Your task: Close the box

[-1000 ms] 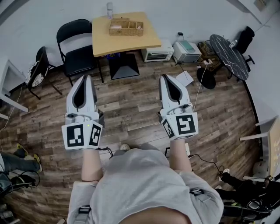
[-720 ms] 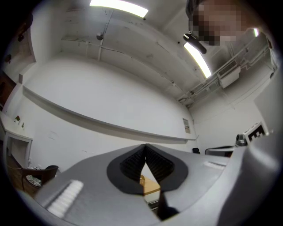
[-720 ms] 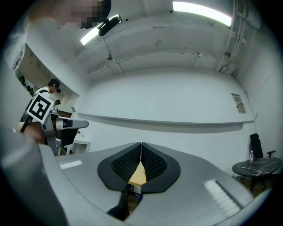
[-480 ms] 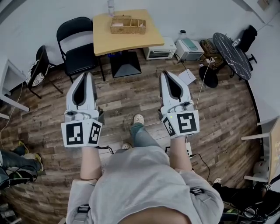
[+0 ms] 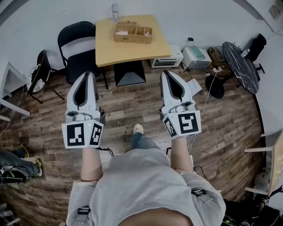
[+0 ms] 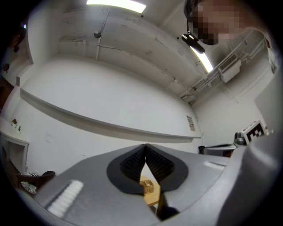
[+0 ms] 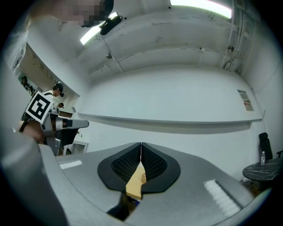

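An open wicker box [image 5: 132, 33] with compartments sits on a small wooden table [image 5: 130, 53] at the far side of the room, well ahead of both grippers. My left gripper [image 5: 86, 74] and right gripper [image 5: 166, 73] are held side by side over the wooden floor, both shut with nothing between the jaws. In the left gripper view the box [image 6: 148, 187] shows small through the gap below the closed left gripper [image 6: 145, 145]. Below the closed right gripper [image 7: 141, 145], the right gripper view shows the table's edge [image 7: 134, 187].
A clear bottle [image 5: 115, 9] stands behind the box. A black chair [image 5: 82, 48] is left of the table, another chair [image 5: 40, 70] further left. A toaster oven [image 5: 168, 60], a printer [image 5: 196, 56] and a round dark table [image 5: 241, 59] line the right wall.
The person has stepped forward: the table and box sit lower and nearer in the head view. Both grippers keep the same pose and stay shut.
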The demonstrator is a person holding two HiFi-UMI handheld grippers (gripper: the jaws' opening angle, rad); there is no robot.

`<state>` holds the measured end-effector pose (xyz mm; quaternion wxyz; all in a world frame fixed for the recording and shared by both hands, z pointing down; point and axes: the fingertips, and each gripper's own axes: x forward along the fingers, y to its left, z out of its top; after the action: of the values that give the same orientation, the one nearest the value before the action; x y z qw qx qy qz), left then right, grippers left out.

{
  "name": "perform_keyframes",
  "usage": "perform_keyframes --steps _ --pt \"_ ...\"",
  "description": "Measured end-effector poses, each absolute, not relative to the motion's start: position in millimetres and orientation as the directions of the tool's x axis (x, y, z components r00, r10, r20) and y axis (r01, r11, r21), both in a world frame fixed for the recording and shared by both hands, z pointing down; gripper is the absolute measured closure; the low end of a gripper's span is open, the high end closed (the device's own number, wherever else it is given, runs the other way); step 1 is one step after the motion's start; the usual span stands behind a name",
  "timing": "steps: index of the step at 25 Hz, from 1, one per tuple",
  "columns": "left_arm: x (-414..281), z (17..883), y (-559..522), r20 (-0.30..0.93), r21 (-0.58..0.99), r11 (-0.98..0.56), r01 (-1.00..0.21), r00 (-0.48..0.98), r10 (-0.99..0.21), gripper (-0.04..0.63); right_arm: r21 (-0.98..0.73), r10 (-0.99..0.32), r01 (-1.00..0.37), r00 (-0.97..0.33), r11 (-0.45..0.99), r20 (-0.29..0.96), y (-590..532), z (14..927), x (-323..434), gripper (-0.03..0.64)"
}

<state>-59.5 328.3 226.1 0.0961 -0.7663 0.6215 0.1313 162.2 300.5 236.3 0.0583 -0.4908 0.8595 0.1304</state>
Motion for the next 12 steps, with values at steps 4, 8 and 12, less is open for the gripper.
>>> perform_keyframes --steps 4,8,12 --pt "-60.0 222.1 289.7 -0.325 0.022 -0.194 -0.981 0.177 -0.929 0.537 0.171 -0.82 -0.852 -0.523 0.495 -0.231 258.9 230.4 161.1 0.612" --pt "-59.3 217.9 255.8 -0.325 0.025 -0.176 -0.984 0.158 -0.932 0.537 0.174 -0.811 -0.843 -0.538 0.51 -0.23 221.0 225.6 161.5 0.612" --pt "-57.4 214.4 224.9 -0.33 0.024 -0.159 -0.987 0.142 -0.933 0.537 0.177 -0.8 -0.833 -0.553 0.524 -0.232 187.3 223.1 162.4 0.612"
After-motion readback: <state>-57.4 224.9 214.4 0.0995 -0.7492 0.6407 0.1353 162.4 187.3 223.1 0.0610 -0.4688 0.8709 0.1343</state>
